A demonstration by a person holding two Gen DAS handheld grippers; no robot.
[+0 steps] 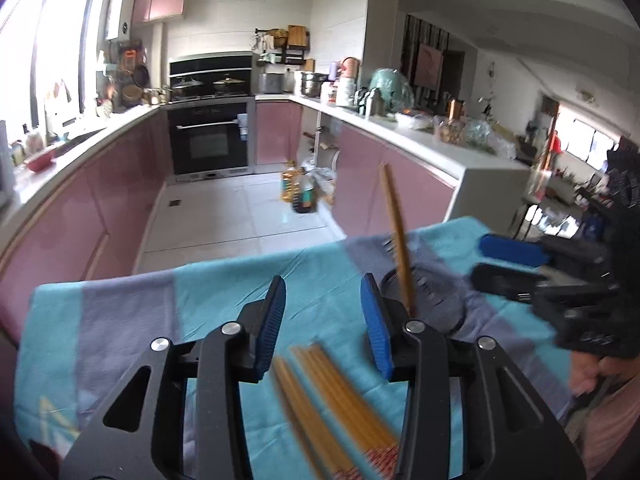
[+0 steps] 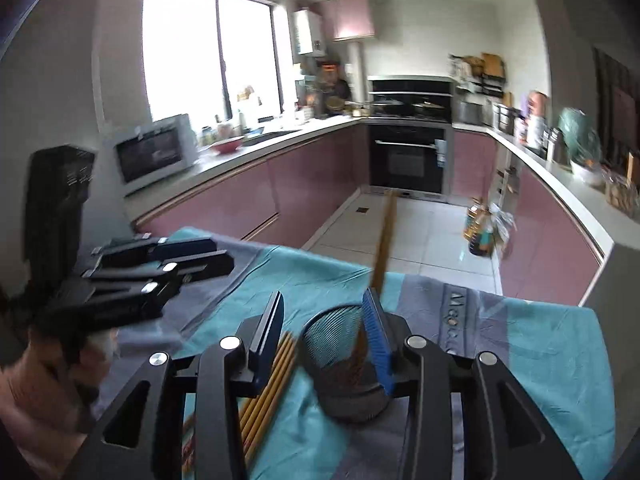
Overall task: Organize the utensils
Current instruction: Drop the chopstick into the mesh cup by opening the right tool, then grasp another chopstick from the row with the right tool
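We hold the left gripper [image 1: 323, 320] with its jaws parted and nothing between the pads. Its fingers [image 1: 272, 320] are black, angular links with round silver pivot pins, faced with ribbed blue pads. Below the gap, a loose bundle of chopsticks [image 1: 340, 396] lies flat on the cloth; the sticks are slim, straight and tan, with a red-patterned band near the lower ends. The bundle is motion-blurred in this view.

We hold the right gripper [image 2: 323, 328] likewise with its jaws apart, gripping nothing. In its own view, the right-hand pad stands just in front of the mesh holder [image 2: 340, 344], and we cannot tell whether it touches the rim. The holder is a dark, round cup of fine wire mesh with a solid base, standing upright on the cloth. It contains one pair of chopsticks [image 2: 384, 240], which leans upward and away past the rim, its upper end well above the holder. The flat bundle of chopsticks lies just left of the holder, apart from it.

The tablecloth [image 1: 224, 292] is a soft woven fabric in turquoise with grey-lilac bands, lightly creased, draped over the table edge.

Beyond the table we see a U-shaped kitchen: glossy pink cabinet fronts [image 1: 360, 160], pale countertops, a black glass oven [image 1: 208, 140] and a white tiled floor.
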